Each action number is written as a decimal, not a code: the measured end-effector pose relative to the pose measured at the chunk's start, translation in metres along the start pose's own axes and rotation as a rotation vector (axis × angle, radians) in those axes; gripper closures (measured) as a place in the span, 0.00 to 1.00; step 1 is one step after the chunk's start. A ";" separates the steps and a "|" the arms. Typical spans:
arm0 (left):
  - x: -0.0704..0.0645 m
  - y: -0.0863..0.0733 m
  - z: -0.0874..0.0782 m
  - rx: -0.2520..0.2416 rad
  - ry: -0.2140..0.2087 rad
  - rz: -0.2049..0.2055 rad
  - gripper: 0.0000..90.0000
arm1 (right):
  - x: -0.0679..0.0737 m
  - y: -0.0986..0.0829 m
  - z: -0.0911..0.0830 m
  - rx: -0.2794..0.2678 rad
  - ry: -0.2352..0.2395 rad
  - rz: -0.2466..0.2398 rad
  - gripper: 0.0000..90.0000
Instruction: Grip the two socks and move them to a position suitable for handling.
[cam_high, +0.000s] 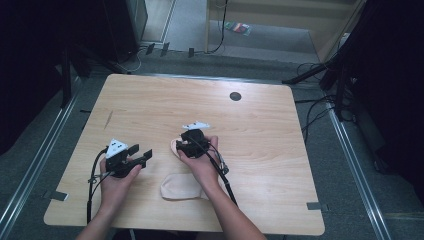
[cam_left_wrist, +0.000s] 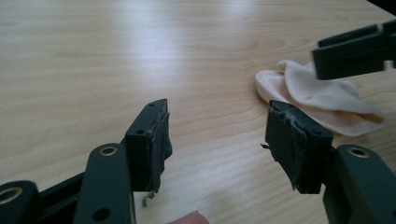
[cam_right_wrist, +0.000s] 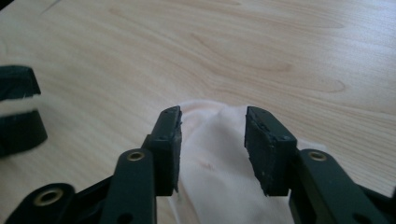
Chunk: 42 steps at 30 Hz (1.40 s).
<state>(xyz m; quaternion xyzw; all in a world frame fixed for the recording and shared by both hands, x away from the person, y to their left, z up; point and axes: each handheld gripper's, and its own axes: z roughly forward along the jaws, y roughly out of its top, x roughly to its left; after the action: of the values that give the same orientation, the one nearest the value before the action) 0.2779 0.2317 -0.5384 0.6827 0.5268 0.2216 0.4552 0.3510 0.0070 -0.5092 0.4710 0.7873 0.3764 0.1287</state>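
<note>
Right gripper (cam_right_wrist: 212, 135) jaws apart over a pale sock (cam_right_wrist: 219, 186), left gripper (cam_left_wrist: 217, 135) wide open just left, second sock (cam_high: 179, 187) near edge of table (cam_high: 280, 150).

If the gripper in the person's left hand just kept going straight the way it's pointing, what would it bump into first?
Probably the pale sock under the right gripper. The left gripper, jaws open, points toward it over bare table; depth is hard to judge.

readable text: none | checked: table (cam_high: 150, 100), grey plates (marks on them too small)
</note>
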 end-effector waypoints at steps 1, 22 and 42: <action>-0.004 0.005 0.003 0.004 -0.011 0.020 0.46 | 0.001 0.003 0.006 -0.005 -0.036 0.034 0.57; -0.011 0.011 0.032 0.047 -0.139 -0.033 0.50 | -0.007 -0.007 0.015 -0.011 -0.029 0.001 0.94; -0.023 0.015 0.058 0.234 -0.136 0.035 1.00 | -0.044 -0.014 -0.033 -0.174 0.173 0.004 0.95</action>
<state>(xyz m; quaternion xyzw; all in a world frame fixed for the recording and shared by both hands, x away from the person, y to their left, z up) 0.3231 0.1871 -0.5497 0.7537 0.5049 0.1196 0.4033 0.3465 -0.0489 -0.5034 0.4257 0.7589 0.4826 0.1000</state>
